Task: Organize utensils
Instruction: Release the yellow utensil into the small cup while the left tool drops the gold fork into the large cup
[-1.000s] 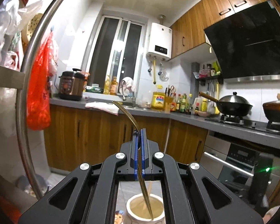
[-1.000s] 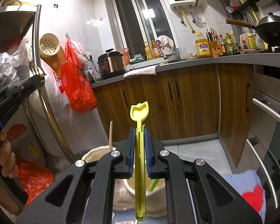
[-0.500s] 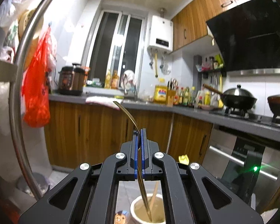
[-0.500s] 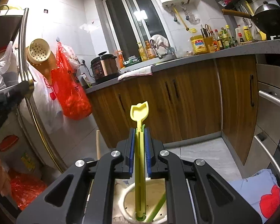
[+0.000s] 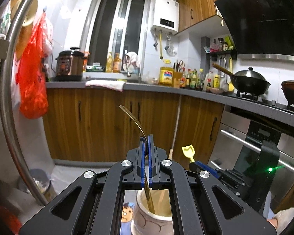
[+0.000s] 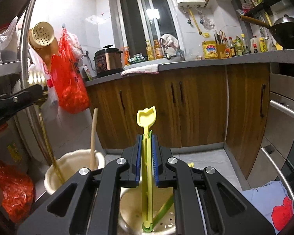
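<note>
My left gripper (image 5: 146, 139) is shut on a gold fork (image 5: 134, 120), tines up. The fork's handle reaches down into a cream ceramic jar (image 5: 145, 218) that also holds a wooden stick (image 5: 162, 197). My right gripper (image 6: 147, 137) is shut on a yellow plastic spoon (image 6: 147, 117) with a green utensil pressed behind it. Their lower ends hang inside a round holder (image 6: 127, 205) with a perforated floor, beside a loose green stick (image 6: 164, 205). The right wrist view also shows the jar (image 6: 74, 162), the fork handle (image 6: 49, 143) and the left gripper (image 6: 19, 98). The right gripper (image 5: 198, 165) appears in the left wrist view.
A steel rack pole (image 6: 27, 39) and a red plastic bag (image 6: 68, 86) are at the left. Wooden cabinets (image 6: 186, 107) run behind, with an oven handle (image 6: 286, 111) at the right. A blue cloth with a red heart (image 6: 272, 203) lies at lower right.
Both grippers have sunk. The fork's handle now sits deeper in the cream jar, and the yellow spoon's lower end has dropped into the holder. The right gripper has come into the left view.
</note>
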`<state>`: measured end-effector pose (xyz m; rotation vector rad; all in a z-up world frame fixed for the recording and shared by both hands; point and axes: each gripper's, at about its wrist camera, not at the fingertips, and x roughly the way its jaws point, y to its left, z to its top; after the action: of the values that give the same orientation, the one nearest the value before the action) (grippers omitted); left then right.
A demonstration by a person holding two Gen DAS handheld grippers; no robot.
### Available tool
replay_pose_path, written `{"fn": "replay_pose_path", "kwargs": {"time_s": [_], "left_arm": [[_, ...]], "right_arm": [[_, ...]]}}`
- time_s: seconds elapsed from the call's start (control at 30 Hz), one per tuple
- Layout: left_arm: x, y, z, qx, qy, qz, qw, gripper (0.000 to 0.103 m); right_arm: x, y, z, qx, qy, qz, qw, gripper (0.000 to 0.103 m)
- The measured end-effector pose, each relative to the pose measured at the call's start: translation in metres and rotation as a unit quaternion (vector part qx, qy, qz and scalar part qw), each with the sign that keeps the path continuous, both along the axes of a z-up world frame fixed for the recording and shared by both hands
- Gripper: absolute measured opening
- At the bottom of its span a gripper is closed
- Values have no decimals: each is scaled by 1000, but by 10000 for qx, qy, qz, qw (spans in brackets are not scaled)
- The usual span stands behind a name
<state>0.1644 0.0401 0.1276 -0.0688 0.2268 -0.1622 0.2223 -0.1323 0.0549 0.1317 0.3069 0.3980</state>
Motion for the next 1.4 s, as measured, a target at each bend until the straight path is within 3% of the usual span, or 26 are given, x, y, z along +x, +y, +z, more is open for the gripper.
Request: {"fn": "replay_pose_path", "kwargs": {"time_s": [0.37, 0.5, 1.03, 1.13, 1.2, 1.4], "left_arm": [[3, 0, -15, -44, 467, -381, 9982, 3], [8, -2, -22, -143, 709, -513, 9961, 3], [11, 2, -27, -180, 755, -380, 9963, 4], [11, 3, -27, -182, 759, -365, 9963, 7], [11, 4, -28, -183, 758, -343, 9964, 14], [13, 6, -28, -181, 757, -283, 9966, 19]], "right_arm": [[-10, -19, -10, 146, 796, 489, 9955, 10], [-11, -10, -13, -146, 1081, 563, 9924, 10], [-1, 3, -16, -411, 1384, 421, 9886, 11], [0, 3, -15, -395, 1393, 428, 9885, 13], [-1, 2, -14, -367, 1363, 414, 9891, 24], [-9, -4, -8, -234, 1369, 463, 9892, 39]]}}
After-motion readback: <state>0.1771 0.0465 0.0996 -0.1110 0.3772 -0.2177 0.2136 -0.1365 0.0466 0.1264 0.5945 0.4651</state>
